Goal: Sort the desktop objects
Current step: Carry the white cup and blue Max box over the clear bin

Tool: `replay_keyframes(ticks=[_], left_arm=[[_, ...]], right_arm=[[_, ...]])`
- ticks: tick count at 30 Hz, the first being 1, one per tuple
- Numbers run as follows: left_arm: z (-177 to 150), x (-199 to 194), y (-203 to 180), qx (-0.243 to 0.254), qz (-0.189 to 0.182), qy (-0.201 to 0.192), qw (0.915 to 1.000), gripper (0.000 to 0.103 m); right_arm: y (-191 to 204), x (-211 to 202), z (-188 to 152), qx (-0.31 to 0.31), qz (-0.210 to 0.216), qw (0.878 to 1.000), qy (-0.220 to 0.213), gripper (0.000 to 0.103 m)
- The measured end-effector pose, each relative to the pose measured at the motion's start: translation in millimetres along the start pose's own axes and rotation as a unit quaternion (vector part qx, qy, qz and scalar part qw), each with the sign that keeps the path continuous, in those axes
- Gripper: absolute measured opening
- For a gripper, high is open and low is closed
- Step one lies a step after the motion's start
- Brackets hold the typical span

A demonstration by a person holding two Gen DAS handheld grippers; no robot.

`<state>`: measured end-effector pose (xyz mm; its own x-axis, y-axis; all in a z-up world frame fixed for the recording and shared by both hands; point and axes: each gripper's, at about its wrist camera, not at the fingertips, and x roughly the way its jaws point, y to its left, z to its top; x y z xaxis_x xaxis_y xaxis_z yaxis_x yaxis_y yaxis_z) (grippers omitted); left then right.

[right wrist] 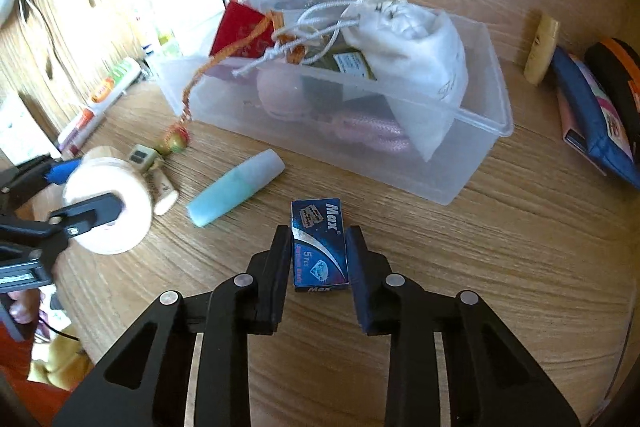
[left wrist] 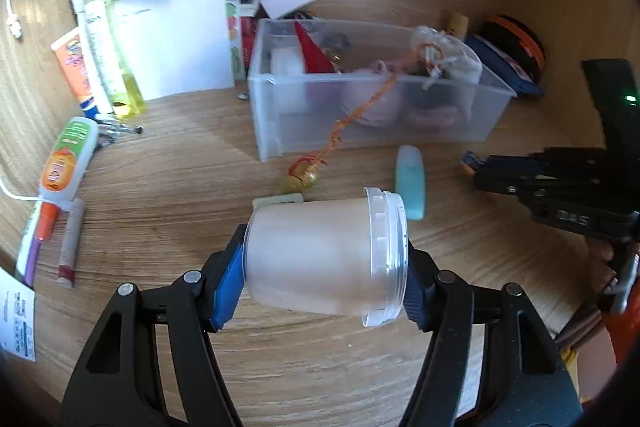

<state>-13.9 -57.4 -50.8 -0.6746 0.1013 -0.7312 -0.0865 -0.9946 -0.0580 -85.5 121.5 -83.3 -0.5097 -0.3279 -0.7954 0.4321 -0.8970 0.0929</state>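
Note:
My left gripper (left wrist: 324, 263) is shut on a frosted white plastic jar (left wrist: 320, 255), held on its side above the wooden desk; it also shows at the left of the right wrist view (right wrist: 108, 203). My right gripper (right wrist: 320, 251) is shut on a small blue "Max" blade box (right wrist: 320, 247), held low over the desk. A clear plastic bin (right wrist: 468, 163) holds a white drawstring pouch (right wrist: 420, 55), a red packet and pink items. A teal tube (right wrist: 236, 187) lies in front of the bin.
An orange cord with a gold bell (left wrist: 304, 179) hangs out of the bin (left wrist: 276, 131). Glue tubes and markers (left wrist: 64, 167) lie at the left, papers (left wrist: 168, 19) behind them. A blue pouch (right wrist: 592, 119) and a round black-orange case lie right of the bin. A small cork and a die (right wrist: 140, 155) lie near the jar.

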Motion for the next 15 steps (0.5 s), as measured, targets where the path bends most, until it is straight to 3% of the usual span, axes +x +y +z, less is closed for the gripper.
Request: replay_keyframes(ticks=[15], left_arm=[[43, -39, 13, -0.026, -0.025, -0.074, 0.9966, 0.065]], right_arm=[[-7, -60, 14, 0.019, -0.006, 0.996, -0.084, 0.025]])
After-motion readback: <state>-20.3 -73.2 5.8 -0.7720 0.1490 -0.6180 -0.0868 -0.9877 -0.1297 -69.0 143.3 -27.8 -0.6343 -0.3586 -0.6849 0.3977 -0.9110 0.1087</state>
